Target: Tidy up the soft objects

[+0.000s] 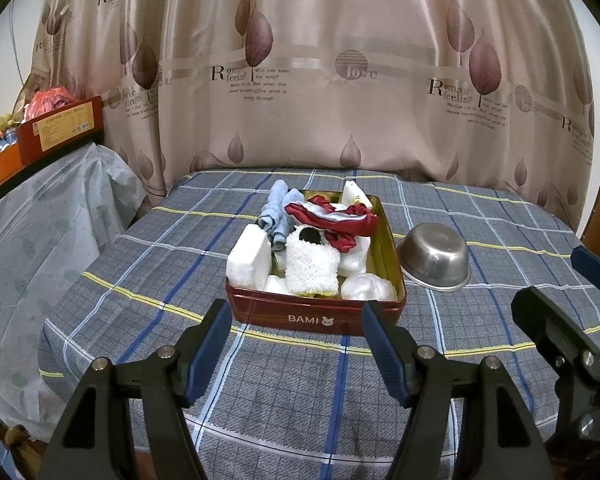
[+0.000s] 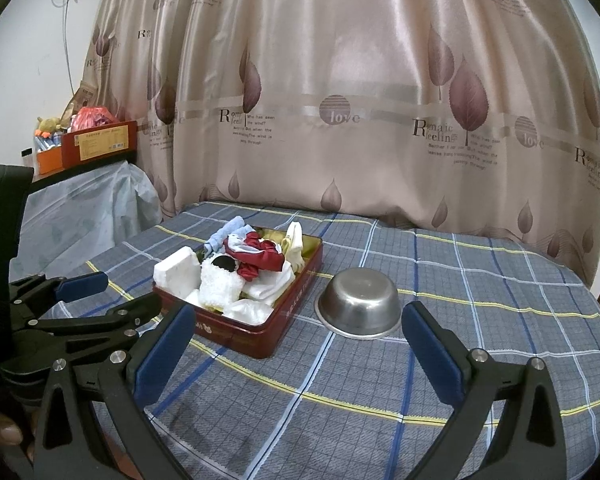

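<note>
Left wrist view: both grippers' jaws gape apart before the red tin [image 1: 315, 316].

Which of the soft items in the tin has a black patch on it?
The fluffy white cloth at the front middle of the red tin; the others show no black.

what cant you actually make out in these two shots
- Under the steel bowl: upside down in both views, its own wall hides any contents.
- Bottom of the red tin: covered by the white fluffy cloth and the other soft things.
- Small print on the curtain: too small, both views.
- Left tongs and right tongs: open, handles cut off by the bottom edge.
</note>
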Motion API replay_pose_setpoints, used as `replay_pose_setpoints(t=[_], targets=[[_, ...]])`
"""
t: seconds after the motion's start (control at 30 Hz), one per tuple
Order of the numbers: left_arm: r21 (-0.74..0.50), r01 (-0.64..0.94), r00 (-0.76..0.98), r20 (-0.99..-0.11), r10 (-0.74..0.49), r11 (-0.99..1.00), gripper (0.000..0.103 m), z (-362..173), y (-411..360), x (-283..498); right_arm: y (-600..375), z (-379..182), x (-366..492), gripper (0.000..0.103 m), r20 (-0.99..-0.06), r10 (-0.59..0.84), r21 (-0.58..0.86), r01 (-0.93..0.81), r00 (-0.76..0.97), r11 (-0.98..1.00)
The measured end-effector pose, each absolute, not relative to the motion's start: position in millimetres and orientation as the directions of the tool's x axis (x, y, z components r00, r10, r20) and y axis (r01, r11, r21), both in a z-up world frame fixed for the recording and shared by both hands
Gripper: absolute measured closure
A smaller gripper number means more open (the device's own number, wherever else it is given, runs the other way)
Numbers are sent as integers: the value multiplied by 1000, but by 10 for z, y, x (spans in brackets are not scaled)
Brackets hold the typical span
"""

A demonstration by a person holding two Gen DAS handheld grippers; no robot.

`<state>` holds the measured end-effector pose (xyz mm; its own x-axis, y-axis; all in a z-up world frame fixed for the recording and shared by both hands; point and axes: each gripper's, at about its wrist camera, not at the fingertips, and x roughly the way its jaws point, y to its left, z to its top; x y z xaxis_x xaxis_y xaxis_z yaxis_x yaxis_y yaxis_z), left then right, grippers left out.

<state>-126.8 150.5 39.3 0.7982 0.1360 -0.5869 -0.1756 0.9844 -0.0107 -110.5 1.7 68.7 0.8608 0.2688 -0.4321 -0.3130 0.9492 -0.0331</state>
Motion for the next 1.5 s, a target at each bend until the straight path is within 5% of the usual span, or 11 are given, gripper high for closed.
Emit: replay_pose_setpoints(t=[1.5], targets=[[-8, -190, 777, -613, 145, 982, 34, 303, 1574, -1289, 23, 683, -1093, 1, -437, 268, -31, -312, 859, 950]])
